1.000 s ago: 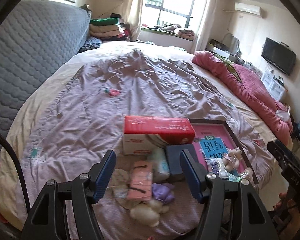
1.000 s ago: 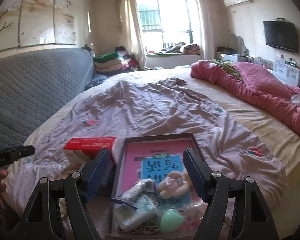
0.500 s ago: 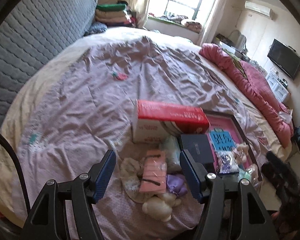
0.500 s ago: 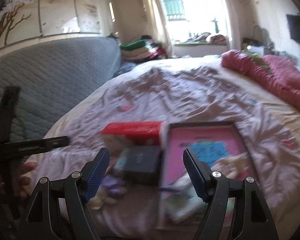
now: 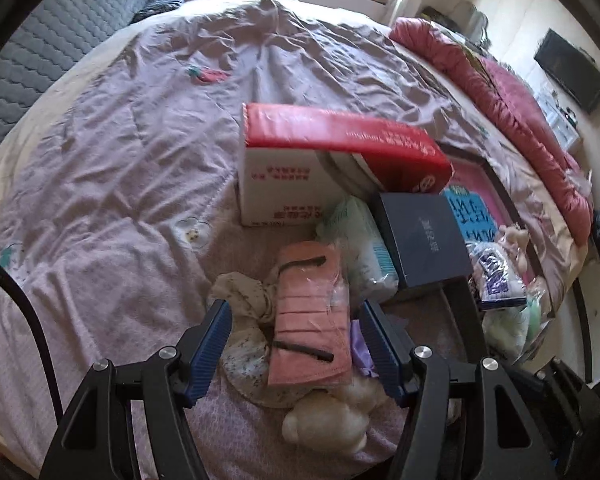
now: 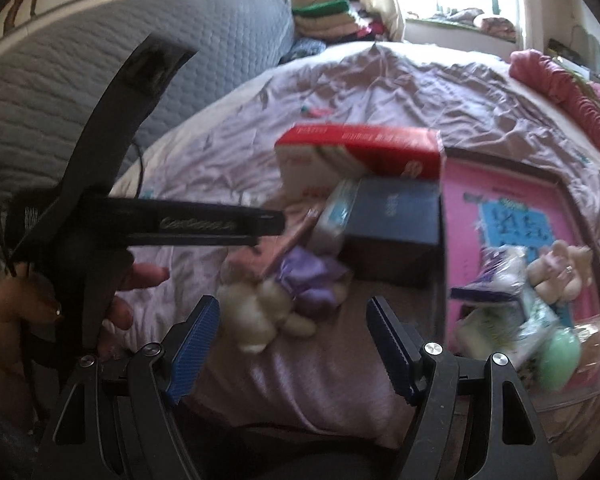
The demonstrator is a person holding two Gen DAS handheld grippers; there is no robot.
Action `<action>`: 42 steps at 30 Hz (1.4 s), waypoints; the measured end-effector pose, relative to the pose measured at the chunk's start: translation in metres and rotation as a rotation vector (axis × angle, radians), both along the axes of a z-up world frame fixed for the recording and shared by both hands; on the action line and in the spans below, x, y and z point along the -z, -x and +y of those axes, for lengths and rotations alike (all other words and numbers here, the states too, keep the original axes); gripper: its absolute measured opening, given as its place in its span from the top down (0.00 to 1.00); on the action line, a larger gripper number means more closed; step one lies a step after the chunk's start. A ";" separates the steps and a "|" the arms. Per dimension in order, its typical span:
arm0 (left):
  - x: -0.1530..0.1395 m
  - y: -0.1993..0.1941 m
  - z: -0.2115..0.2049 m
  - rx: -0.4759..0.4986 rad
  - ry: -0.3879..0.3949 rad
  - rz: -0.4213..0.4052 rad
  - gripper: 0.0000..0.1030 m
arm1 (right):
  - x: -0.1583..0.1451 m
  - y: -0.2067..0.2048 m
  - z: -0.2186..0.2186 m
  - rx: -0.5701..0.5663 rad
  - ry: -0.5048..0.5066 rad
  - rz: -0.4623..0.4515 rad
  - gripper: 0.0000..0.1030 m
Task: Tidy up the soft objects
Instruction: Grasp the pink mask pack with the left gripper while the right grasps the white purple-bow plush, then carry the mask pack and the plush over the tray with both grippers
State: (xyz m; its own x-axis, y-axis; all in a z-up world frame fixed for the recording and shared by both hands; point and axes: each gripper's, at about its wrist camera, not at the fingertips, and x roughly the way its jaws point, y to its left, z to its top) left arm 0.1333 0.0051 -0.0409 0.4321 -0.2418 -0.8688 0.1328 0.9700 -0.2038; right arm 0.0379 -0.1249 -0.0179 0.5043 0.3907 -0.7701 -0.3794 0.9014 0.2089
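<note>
Both grippers have dropped closer to the near pile, so the left gripper (image 5: 293,334), jaws wide, now straddles the pink pack (image 5: 310,312), likely next for the tray (image 6: 556,178) at right, while the right gripper (image 6: 293,334) hangs open over the plush (image 6: 259,312).

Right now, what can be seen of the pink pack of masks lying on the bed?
The pink pack of masks is a flat stack in clear, crinkly plastic wrap, with two dark strips across it. It lies on the bedspread between the open left gripper's blue fingers, overlapping a floral cloth and a white plush.
</note>
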 end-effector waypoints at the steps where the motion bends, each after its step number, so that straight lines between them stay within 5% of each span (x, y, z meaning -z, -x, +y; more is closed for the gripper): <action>1: 0.002 -0.002 -0.001 0.003 0.000 0.003 0.36 | 0.004 -0.001 0.002 -0.006 -0.004 0.012 0.25; 11: 0.023 -0.016 -0.007 0.056 0.006 0.060 0.39 | 0.029 -0.015 0.015 0.033 -0.022 0.077 0.25; 17: 0.026 -0.018 -0.004 0.077 0.031 0.060 0.59 | 0.033 -0.024 0.019 0.069 -0.021 0.088 0.25; 30: 0.008 -0.016 0.032 0.011 0.127 0.002 0.61 | 0.058 -0.061 0.024 0.215 -0.078 0.185 0.25; 36: 0.005 -0.015 0.036 0.003 0.132 -0.007 0.61 | 0.067 -0.063 0.028 0.144 -0.053 0.214 0.26; 42: 0.002 -0.011 0.032 0.007 0.124 -0.016 0.61 | 0.062 -0.053 0.010 0.092 -0.126 0.218 0.39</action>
